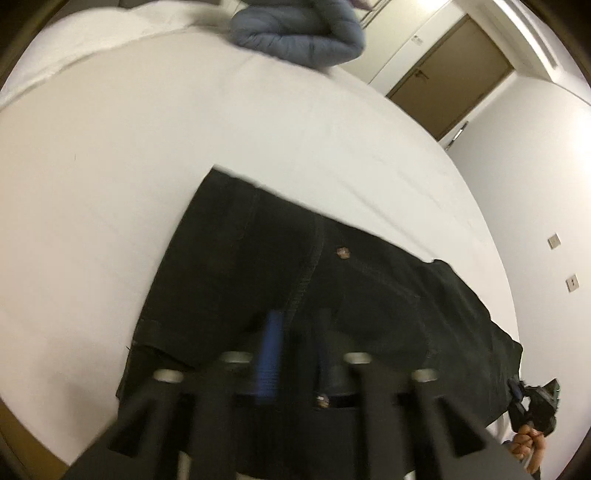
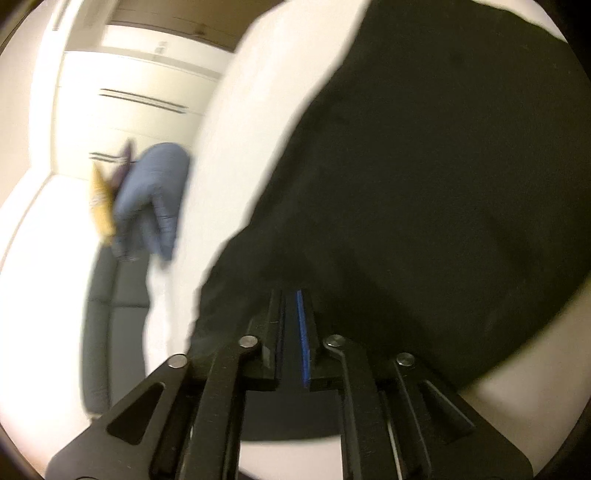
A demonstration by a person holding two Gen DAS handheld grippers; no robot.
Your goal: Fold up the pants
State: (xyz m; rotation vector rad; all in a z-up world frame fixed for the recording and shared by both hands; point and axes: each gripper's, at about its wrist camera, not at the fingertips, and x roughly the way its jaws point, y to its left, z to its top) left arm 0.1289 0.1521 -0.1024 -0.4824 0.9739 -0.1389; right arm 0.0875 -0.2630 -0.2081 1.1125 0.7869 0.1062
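Bare bed (image 1: 110,155) left, jacket (image 1: 299,33) far — pants (image 1: 295,266) central

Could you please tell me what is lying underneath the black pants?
The black pants lie on the white bed sheet, which shows bare all around them. Whether anything else sits beneath the fabric cannot be seen, because the pants cover it.

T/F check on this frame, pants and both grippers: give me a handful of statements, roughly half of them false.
1. The black pants lie on a white bed. True.
2. The right gripper is wide open, clear of the fabric. False: its fingers are nearly closed on the pants' edge.
3. A blue puffer jacket sits at the bed's far edge. True.
4. The pants are red. False: black.
5. The left gripper is over the pants. True.
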